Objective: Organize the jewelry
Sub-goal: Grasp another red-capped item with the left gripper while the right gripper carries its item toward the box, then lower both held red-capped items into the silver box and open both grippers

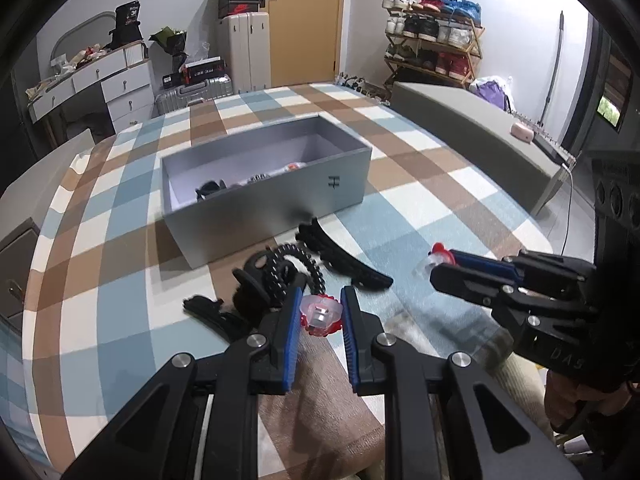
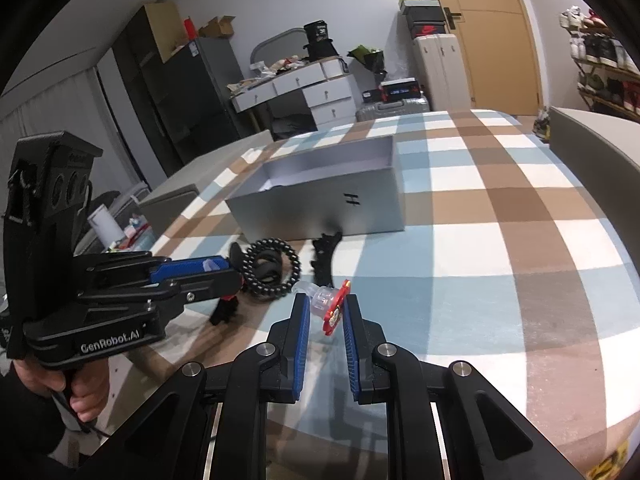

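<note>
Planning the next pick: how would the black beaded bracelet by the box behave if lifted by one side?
The black beaded bracelet probably sags, being separate beads in a loop. Its round beads look apt to slip from flat pads. Likely light, since the beads are small.

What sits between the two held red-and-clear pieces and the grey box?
On the left gripper's side, the black bead bracelet and black hair clips lie before the grey box, low on the cloth. The right gripper's path looks clear. The box is open-topped.

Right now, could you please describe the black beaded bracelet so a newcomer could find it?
Start at the grey box on the checked cloth. Just before its near wall lie black hair clips. The bracelet is the round ring of beads among them.
</note>
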Action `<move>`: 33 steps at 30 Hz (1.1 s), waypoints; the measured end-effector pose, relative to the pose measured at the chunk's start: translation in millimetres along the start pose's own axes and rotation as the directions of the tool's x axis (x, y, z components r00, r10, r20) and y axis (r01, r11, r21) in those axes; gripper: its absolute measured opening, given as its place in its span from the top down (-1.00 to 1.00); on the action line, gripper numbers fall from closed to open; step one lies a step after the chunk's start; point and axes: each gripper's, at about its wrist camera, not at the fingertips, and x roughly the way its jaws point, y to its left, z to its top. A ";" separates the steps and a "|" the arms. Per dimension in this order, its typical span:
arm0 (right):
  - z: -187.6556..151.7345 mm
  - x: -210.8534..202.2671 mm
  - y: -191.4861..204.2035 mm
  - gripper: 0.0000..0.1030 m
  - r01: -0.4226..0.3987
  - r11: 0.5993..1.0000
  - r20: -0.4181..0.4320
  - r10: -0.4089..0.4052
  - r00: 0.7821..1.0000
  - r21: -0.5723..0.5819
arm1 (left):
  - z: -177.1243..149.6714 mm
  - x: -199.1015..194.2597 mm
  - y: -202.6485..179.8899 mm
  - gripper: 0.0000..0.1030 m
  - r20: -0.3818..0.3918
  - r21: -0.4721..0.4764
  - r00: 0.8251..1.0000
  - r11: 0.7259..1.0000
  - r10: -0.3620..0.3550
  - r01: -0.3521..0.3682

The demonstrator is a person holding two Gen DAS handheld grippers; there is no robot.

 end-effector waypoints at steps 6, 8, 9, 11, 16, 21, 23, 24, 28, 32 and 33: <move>21.4 7.0 4.5 0.69 -0.038 0.999 0.017 0.038 0.999 -0.006 | 17.6 -6.0 18.7 0.72 0.054 -0.037 0.999 0.999 0.003 -0.001; 33.8 10.8 6.8 0.69 -0.053 0.998 0.029 0.054 0.998 -0.013 | 26.5 -7.1 27.8 0.72 0.079 -0.060 0.997 0.998 0.004 0.001; 39.6 12.5 7.8 0.69 -0.059 0.998 0.034 0.060 0.998 -0.018 | 29.3 -7.0 31.0 0.72 0.087 -0.066 0.996 0.998 0.004 0.002; 54.3 16.3 11.0 0.69 -0.073 0.997 0.050 0.075 0.996 -0.031 | 37.7 -7.4 39.2 0.72 0.108 -0.081 0.994 0.997 0.009 0.000; 86.5 27.5 17.2 0.69 -0.106 0.992 0.076 0.111 0.991 -0.067 | 58.1 -4.7 56.9 0.72 0.153 -0.103 0.988 0.995 0.016 0.000; 111.1 43.1 15.2 0.69 -0.124 0.989 0.071 0.130 0.989 -0.078 | 74.6 7.5 70.8 0.72 0.165 -0.136 0.986 0.991 0.008 0.015; 119.2 51.1 10.4 0.69 -0.121 0.990 0.062 0.125 0.990 -0.069 | 78.5 13.4 73.4 0.72 0.162 -0.140 0.987 0.990 -0.004 0.027; 122.3 53.7 7.5 0.69 -0.120 0.991 0.060 0.124 0.990 -0.064 | 80.6 16.8 73.9 0.72 0.159 -0.142 0.987 0.989 -0.011 0.034; 133.7 69.2 -5.9 0.69 -0.107 0.993 0.044 0.109 0.993 -0.044 | 88.2 33.6 74.7 0.72 0.138 -0.141 0.990 0.988 -0.037 0.057; 138.4 87.6 -13.4 0.69 -0.096 0.995 0.012 0.096 0.995 -0.041 | 93.8 48.4 76.9 0.72 0.115 -0.133 0.991 0.988 -0.062 0.077; 138.2 91.4 -14.6 0.69 -0.095 0.995 0.004 0.096 0.995 -0.039 | 94.5 51.2 77.4 0.72 0.109 -0.133 0.992 0.988 -0.070 0.084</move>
